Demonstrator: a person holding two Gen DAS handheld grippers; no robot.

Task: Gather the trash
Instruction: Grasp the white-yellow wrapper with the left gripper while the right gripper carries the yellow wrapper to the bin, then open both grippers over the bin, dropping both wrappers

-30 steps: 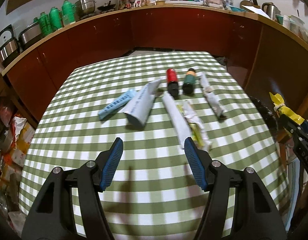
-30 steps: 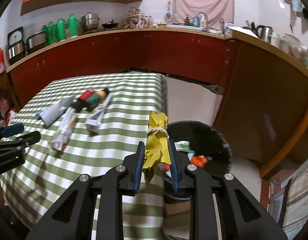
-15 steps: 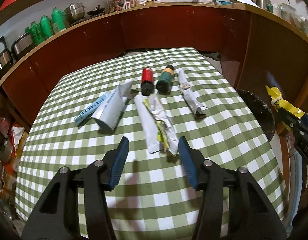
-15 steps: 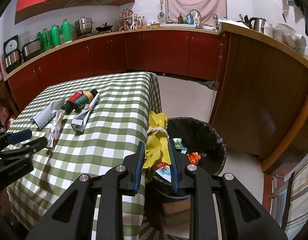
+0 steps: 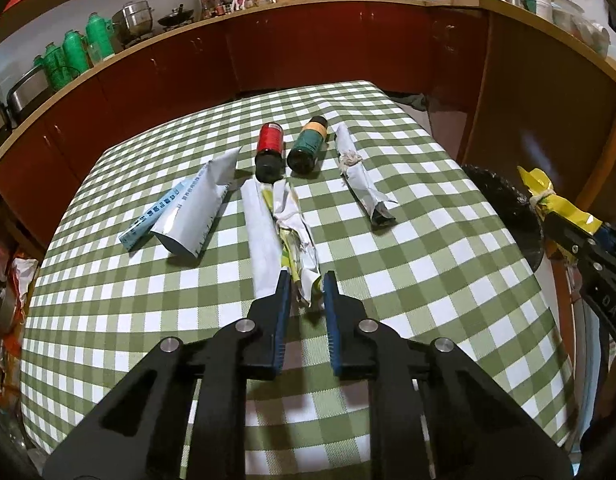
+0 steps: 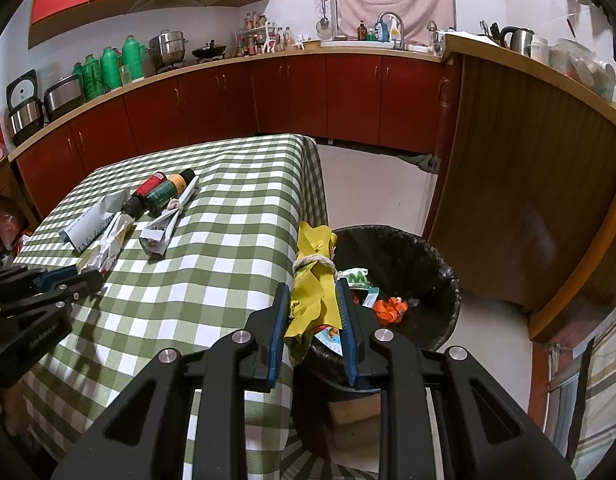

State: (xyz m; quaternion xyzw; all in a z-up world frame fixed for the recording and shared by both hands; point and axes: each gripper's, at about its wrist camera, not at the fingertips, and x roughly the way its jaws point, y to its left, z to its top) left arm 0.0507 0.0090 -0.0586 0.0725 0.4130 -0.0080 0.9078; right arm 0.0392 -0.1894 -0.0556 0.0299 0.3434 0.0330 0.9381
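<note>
Several pieces of trash lie on the green checked table (image 5: 428,280): a crumpled white and yellow wrapper (image 5: 297,228), a flat white strip (image 5: 257,232), a silver pouch (image 5: 199,208), a blue strip (image 5: 145,222), a red bottle (image 5: 269,148), a green bottle (image 5: 308,148) and a rolled wrapper tied with string (image 5: 362,176). My left gripper (image 5: 306,294) has its jaws drawn in on the crumpled wrapper's near end. My right gripper (image 6: 312,308) is shut on a yellow wrapper (image 6: 314,264) tied with string, held at the near rim of the black-lined bin (image 6: 412,248).
The bin stands on the floor off the table's right edge and holds orange and white scraps (image 6: 388,306). Red cabinets (image 6: 308,96) with a cluttered counter run behind the table, and a wooden counter side (image 6: 528,184) rises to the right. Bags (image 5: 3,272) are piled left of the table.
My left gripper moved forward over the table and its jaws went from wide open to narrow around the crumpled wrapper's end. The right gripper kept the yellow wrapper and drew nearer the bin.
</note>
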